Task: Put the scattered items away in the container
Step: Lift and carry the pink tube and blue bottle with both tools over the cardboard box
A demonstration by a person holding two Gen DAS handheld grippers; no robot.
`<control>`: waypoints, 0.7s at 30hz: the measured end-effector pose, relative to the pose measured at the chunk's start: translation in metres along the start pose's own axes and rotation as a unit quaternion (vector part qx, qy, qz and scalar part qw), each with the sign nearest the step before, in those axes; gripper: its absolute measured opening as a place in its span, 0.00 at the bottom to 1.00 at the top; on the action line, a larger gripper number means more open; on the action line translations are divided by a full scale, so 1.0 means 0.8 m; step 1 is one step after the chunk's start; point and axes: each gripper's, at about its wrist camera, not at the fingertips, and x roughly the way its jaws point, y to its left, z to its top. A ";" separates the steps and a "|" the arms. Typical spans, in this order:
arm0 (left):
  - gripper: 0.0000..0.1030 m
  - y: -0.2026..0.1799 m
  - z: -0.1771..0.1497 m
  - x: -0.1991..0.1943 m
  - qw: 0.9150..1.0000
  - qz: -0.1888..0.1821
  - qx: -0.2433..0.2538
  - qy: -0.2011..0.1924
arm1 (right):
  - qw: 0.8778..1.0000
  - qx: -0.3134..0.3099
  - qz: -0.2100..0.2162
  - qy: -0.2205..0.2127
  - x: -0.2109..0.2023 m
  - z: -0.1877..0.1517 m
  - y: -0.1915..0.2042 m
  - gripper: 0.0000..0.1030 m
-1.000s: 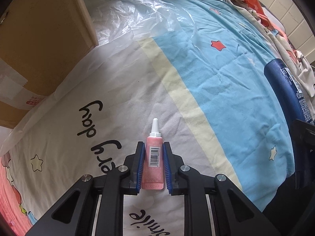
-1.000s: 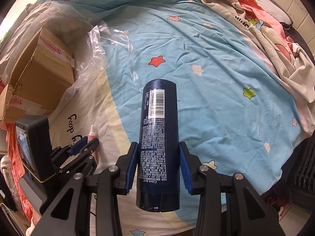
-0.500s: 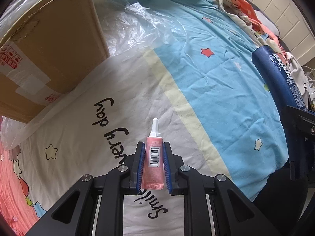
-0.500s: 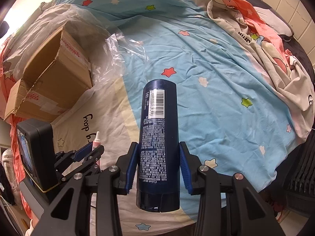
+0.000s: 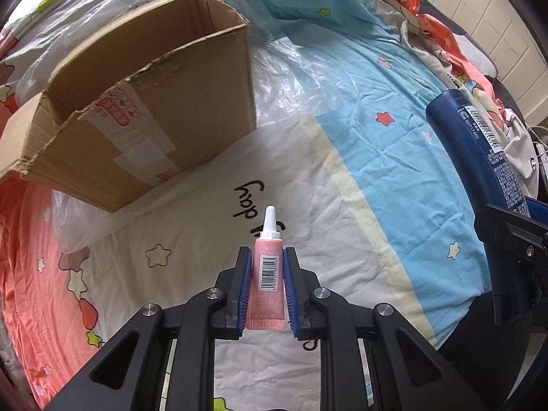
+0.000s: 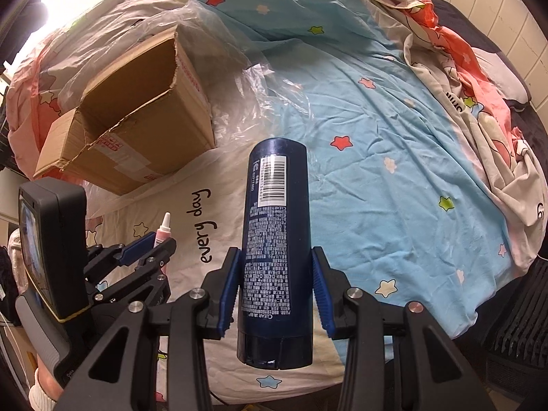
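Observation:
My left gripper (image 5: pixel 267 257) is shut on a small pink tube (image 5: pixel 268 284) with a white nozzle, held above the white part of the bedsheet. My right gripper (image 6: pixel 275 260) is shut on a tall dark blue bottle (image 6: pixel 276 233) with a barcode label. The open cardboard box (image 5: pixel 150 109) stands on the bed, ahead and left of both grippers; it also shows in the right wrist view (image 6: pixel 137 120). In the right wrist view the left gripper (image 6: pixel 147 243) with the pink tube (image 6: pixel 162 231) is at lower left. In the left wrist view the blue bottle (image 5: pixel 479 157) is at far right.
Clear plastic sheeting (image 5: pixel 294 78) lies crumpled around and behind the box. The bed is covered by a blue star-print sheet (image 6: pixel 376 144). A bunched orange and white quilt (image 6: pixel 472 78) lies at the far right. A dark ribbed object (image 6: pixel 517 335) stands off the bed at lower right.
Both grippers have risen and drawn back with their items held. The box now shows more fully, with its open top in view.

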 end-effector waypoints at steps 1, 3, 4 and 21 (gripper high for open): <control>0.18 0.006 0.000 -0.005 1.000 -0.001 -0.005 -0.002 | 1.000 -0.007 0.000 -0.002 -0.004 0.001 0.006 0.36; 0.18 0.017 0.001 -0.013 1.000 0.001 -0.013 -0.006 | 1.000 -0.018 -0.001 -0.009 -0.010 0.004 0.017 0.36; 0.18 0.022 0.003 -0.017 1.000 0.004 -0.015 -0.008 | 1.000 -0.022 -0.002 -0.010 -0.013 0.006 0.022 0.36; 0.18 0.110 0.039 -0.066 0.996 0.042 -0.068 -0.048 | 0.993 -0.108 0.018 -0.031 -0.031 0.050 0.127 0.36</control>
